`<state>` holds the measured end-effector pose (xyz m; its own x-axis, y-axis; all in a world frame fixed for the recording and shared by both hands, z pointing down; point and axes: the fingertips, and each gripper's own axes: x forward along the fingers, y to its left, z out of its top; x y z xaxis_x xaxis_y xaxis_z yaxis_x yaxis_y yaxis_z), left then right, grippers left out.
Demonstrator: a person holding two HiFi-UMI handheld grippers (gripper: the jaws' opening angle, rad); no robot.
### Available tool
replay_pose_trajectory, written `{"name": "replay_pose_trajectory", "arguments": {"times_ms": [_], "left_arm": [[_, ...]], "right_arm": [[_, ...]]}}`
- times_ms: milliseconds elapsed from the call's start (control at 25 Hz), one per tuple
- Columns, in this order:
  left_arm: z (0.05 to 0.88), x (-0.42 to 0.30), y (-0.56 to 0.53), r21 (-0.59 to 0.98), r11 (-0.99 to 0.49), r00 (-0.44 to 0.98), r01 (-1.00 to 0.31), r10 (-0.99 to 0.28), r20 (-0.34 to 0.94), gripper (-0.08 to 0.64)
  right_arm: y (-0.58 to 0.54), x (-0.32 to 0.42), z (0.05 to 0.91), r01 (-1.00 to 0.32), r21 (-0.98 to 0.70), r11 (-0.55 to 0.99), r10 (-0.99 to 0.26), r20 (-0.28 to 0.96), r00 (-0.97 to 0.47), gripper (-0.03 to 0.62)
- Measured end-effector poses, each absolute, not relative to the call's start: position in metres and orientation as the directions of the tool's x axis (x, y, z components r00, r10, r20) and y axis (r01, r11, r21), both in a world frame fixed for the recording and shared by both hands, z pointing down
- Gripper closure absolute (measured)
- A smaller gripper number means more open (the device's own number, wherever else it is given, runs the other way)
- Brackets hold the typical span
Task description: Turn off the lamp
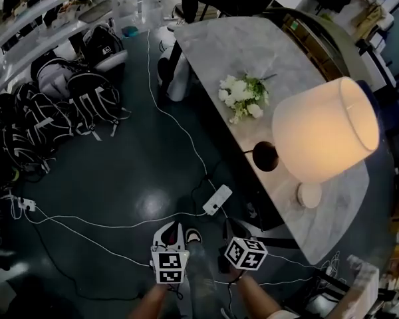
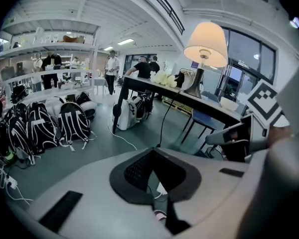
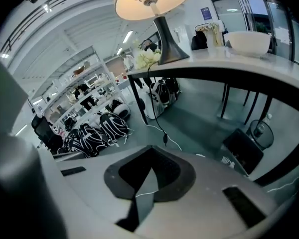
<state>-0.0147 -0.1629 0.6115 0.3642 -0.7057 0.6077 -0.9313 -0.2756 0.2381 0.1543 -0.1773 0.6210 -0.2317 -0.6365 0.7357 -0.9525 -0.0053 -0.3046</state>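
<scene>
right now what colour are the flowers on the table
The flowers are white, with some green among them; the head view shows them best.

The lamp (image 1: pixel 322 128) — cream shade, lit — stands upright on the table.

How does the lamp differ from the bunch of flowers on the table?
The lamp stands upright on a dark base, while the flowers seem to lie flat. The lamp is lit, its shade glowing warm yellow; the flowers are white with green leaves. The lamp is far larger than the flowers. Both rest on the same pale table.
</scene>
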Motion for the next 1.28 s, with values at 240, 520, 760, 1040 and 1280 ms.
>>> {"name": "replay_pose_trajectory", "arguments": {"times_ms": [240,520,760,1040,1280], "left_arm": [[0.669,-0.012,-0.177,0.235,-0.214,0.316,-0.948,-0.721,0.617,0.561],[0.716,-0.014,-0.184,0.238,-0.189,0.300,-0.953,-0.713,0.634,0.561],[0.751,-0.010,-0.203,0.233,-0.204,0.308,-0.951,-0.704,0.639,0.561],[0.768,-0.006,-0.216,0.229,-0.214,0.313,-0.950,-0.690,0.653,0.561],[0.779,-0.016,-0.224,0.217,-0.201,0.296,-0.955,-0.680,0.671,0.561]], "right_arm": [[-0.180,0.151,0.684,-0.954,-0.297,0.043,-0.588,0.764,-0.265,0.594],[-0.192,0.152,0.721,-0.963,-0.259,0.080,-0.569,0.781,-0.257,0.594],[-0.216,0.151,0.751,-0.967,-0.235,0.097,-0.579,0.777,-0.247,0.594],[-0.240,0.151,0.784,-0.975,-0.205,0.087,-0.577,0.787,-0.217,0.592],[-0.264,0.142,0.805,-0.977,-0.176,0.118,-0.584,0.784,-0.211,0.591]]}}
